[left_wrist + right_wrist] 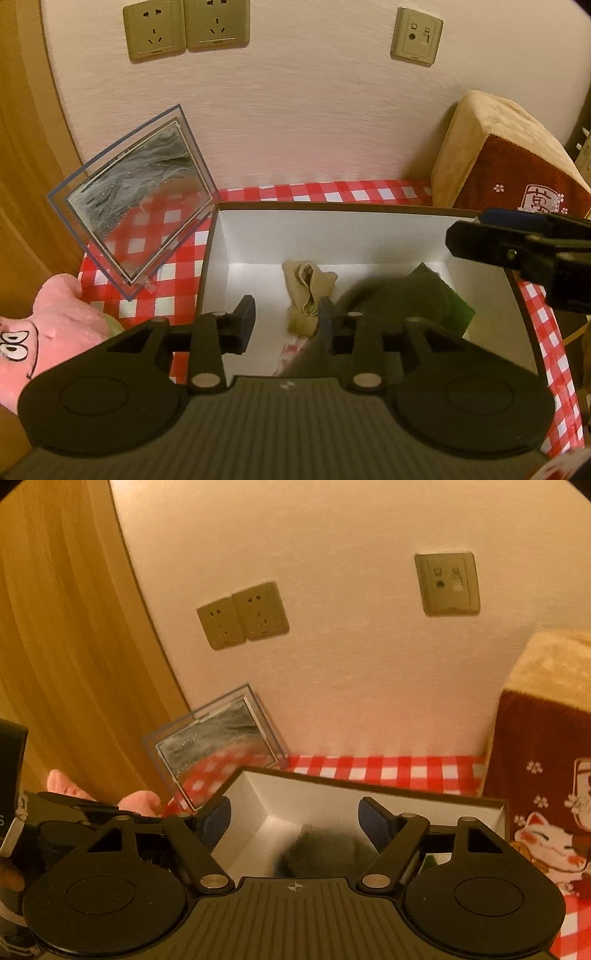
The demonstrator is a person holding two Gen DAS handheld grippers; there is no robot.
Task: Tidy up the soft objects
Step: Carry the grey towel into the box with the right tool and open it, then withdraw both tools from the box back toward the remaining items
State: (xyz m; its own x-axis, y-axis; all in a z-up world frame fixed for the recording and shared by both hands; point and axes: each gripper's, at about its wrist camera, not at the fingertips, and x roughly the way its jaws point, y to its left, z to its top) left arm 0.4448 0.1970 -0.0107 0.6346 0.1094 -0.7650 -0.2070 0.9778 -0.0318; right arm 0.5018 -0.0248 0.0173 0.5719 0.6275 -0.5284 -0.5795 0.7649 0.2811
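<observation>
Currently mid-drop, by the look of it: both grippers over the box (pixel 216 266), fingers spread, nothing clasped. Left gripper (pixel 284 317) released, jaws wide apart above the near-left part of the box. Dark cloth (pixel 402 302) blurred just beyond and right of its right finger, touching or nearly touching that pad; cannot tell whether falling or already settled. Beige sock (pixel 308 295) ahead between the fingers, lying on the box floor, partly overlapped by the dark cloth on its right. Green item (pixel 460 314) peeking out beyond the cloth, toward the box's right wall.

Right gripper (pixel 293 821) likewise released, pads well apart, dark cloth (pixel 325 853) below and between them inside the box (pixel 258 797).

Outside the box: pink plush (pixel 62 325) far left of the left gripper, on the checked tablecloth (pixel 147 243); tan cushion (pixel 491 147) far right against the wall; clear frame (pixel 136 195) propped ahead-left, not soft, probably to be left alone.

Judged step: depositing cloth, two or three soft pieces already boxed. Next likely calls for lifting clear of the box rim, swinging left to the plush, closing on a fleshy part, and carrying it in without snagging the frame.
</observation>
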